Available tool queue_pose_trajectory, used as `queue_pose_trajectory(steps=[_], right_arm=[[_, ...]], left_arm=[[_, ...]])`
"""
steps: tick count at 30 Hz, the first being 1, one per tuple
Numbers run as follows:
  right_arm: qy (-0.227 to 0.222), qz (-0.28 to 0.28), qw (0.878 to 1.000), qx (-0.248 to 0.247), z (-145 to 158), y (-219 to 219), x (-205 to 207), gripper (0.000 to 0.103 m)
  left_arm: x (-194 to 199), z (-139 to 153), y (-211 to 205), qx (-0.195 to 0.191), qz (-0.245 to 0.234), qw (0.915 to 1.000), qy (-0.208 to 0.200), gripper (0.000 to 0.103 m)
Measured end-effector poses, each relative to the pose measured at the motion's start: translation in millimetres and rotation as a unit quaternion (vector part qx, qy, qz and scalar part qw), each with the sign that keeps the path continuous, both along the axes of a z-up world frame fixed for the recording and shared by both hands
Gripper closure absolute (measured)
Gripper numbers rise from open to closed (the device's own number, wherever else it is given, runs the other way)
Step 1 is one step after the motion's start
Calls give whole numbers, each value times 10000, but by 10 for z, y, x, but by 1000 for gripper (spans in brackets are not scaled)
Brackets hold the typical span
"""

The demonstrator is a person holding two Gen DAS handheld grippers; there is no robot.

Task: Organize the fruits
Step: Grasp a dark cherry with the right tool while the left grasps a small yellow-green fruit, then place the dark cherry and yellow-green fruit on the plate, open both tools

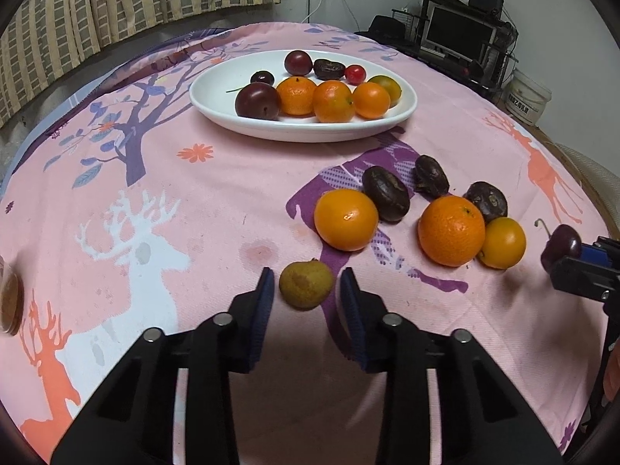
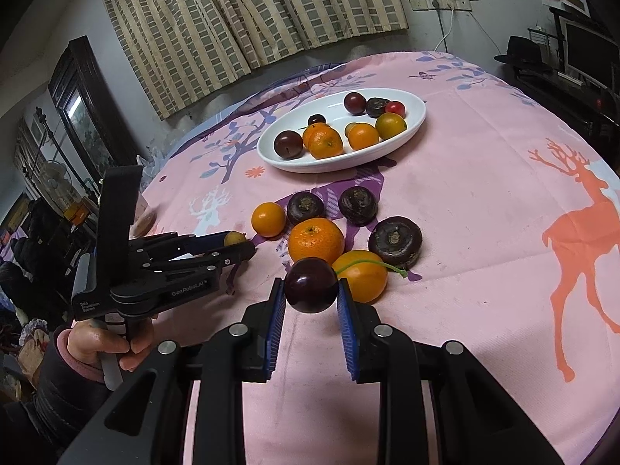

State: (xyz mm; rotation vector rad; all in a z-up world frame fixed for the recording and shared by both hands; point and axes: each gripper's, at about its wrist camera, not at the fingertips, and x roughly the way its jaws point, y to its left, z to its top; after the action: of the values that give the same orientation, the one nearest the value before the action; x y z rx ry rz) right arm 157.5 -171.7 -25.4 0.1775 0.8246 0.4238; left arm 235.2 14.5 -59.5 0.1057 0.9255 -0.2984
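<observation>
My left gripper (image 1: 307, 279) is open around a small yellow-green fruit (image 1: 306, 285) lying on the pink cloth; its fingers stand a little off each side of it. It also shows in the right wrist view (image 2: 235, 238). My right gripper (image 2: 310, 286) is shut on a dark cherry (image 2: 310, 285) with a green stem, also seen at the right edge of the left wrist view (image 1: 562, 246). A white oval plate (image 1: 209, 93) at the back holds several oranges, plums and small fruits. Loose oranges (image 1: 346, 220) and dark water chestnuts (image 1: 385, 193) lie between.
The table is covered by a pink cloth with deer prints (image 2: 484, 193). Curtains hang behind at the left. A desk with a monitor (image 1: 461, 33) and a white bucket (image 1: 527, 97) stand at the far right. A brown round object (image 1: 9, 300) sits at the left edge.
</observation>
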Motion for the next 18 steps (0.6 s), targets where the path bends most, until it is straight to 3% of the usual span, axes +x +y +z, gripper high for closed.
queue_pose_trajectory(steps=[5,11,18], right_arm=[[-37,-18,10000,-1,3,-40,50,76],[-208,-18,9998,24,111,-87,256,76],[-804,-75,9967,124,388,-45,1002,76]], left_arm=[[-5,37,45,-110,23,9999,36,76],[78,387,218,-490,259,9979,-335,76],[755,739,173,-782,493,9938,-626,76]])
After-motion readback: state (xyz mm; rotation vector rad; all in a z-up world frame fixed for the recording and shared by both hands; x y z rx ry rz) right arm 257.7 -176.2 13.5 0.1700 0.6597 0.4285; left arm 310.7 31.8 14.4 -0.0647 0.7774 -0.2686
